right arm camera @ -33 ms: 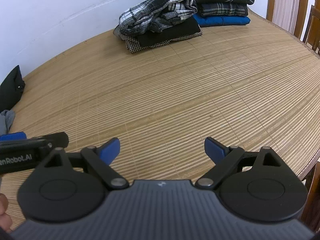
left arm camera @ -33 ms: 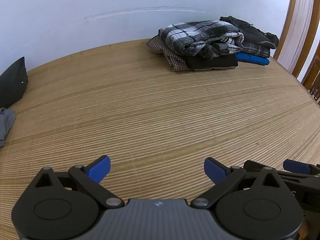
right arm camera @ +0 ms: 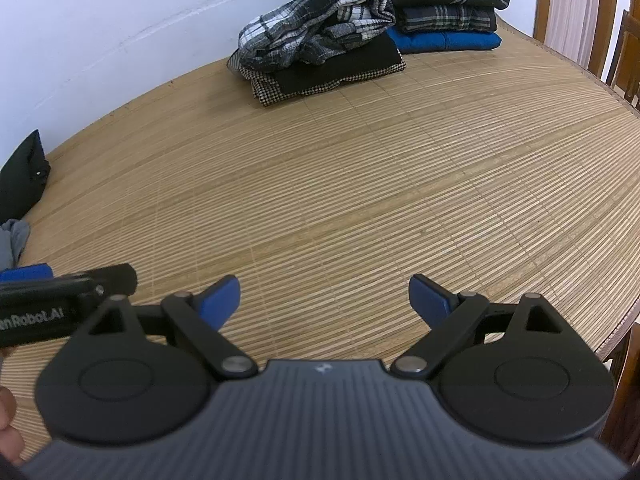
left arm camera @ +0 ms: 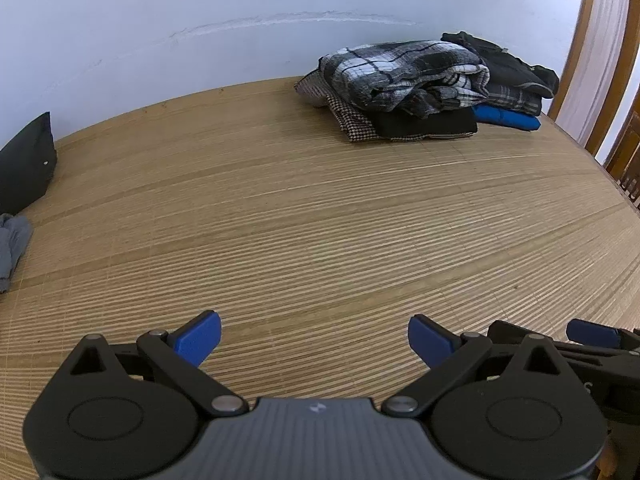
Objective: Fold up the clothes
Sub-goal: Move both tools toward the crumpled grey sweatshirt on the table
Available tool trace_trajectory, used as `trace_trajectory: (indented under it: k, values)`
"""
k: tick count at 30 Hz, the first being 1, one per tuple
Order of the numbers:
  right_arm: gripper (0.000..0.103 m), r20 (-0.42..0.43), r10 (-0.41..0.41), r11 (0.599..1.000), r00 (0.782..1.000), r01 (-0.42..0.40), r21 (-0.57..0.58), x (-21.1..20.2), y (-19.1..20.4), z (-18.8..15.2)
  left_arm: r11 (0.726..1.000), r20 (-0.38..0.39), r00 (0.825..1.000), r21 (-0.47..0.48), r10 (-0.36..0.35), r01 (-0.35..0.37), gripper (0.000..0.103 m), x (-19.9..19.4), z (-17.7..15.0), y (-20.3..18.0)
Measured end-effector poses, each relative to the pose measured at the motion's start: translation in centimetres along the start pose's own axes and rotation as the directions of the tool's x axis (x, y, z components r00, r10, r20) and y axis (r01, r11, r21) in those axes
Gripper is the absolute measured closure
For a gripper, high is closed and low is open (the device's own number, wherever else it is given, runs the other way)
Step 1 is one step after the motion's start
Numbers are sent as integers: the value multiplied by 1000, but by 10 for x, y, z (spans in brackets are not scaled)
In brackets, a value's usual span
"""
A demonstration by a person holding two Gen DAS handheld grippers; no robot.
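Observation:
A loosely bundled black-and-white plaid shirt (left arm camera: 404, 76) (right arm camera: 320, 24) lies on a folded stack at the far side of the bamboo mat (left arm camera: 320, 220). Beside it stands a second folded stack (left arm camera: 512, 84) (right arm camera: 444, 12): black on top, plaid in the middle, blue beneath. A crumpled grey garment (left arm camera: 14, 244) (right arm camera: 14, 240) shows at the left edge. My left gripper (left arm camera: 314, 338) hovers open over bare mat, holding nothing. My right gripper (right arm camera: 324, 300) is open too and empty, close on the left one's right. Both are far from the clothes.
A black fabric item (left arm camera: 26, 164) (right arm camera: 24, 176) leans near the wall at the left. Wooden posts (left arm camera: 612, 60) rise at the far right. The mat's front-right edge (right arm camera: 624, 312) drops off beside my right gripper. A hand (right arm camera: 8, 428) shows at lower left.

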State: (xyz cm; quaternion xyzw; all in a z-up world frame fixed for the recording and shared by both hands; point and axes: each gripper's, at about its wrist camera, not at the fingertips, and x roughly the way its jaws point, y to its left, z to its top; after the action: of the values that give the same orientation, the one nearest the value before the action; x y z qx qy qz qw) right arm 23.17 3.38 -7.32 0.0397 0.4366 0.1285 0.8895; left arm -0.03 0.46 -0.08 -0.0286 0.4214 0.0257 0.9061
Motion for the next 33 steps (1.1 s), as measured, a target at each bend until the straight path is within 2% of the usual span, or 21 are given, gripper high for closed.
trace_trajectory:
  k: [7,13,18,20,23,26,29,33]
  values:
    - [10,-12,28,999,1000,-28,-19,22,10,-27,996,-37,999,-85,9,-12,2,3,-3,29]
    - [10,-42,76,991,996,-80,-110,24,46,-46,981,-57,994,-161,96,-104,2,0,-19,74]
    - [10,-70,142,964,987,-154,-218,32,83,-62,944,-113,978,-264,175,-199,3,3,-45,127]
    - [10,-94,188,946,978,-206,-252,34,93,-65,913,-141,965,-320,220,-254,3,0,-55,148]
    - [10,-93,266,905,960,-281,-319,33,107,-65,847,-184,938,-404,294,-345,3,-8,-71,180]
    - [10,-129,349,835,928,-371,-406,33,129,-68,766,-238,899,-470,367,-437,4,-19,-81,214]
    - [10,-167,430,750,887,-454,-481,40,155,-66,678,-268,849,-514,454,-525,4,-34,-95,255]
    - [10,-203,490,641,848,-508,-575,45,211,-63,576,-306,787,-549,536,-606,4,-49,-104,303]
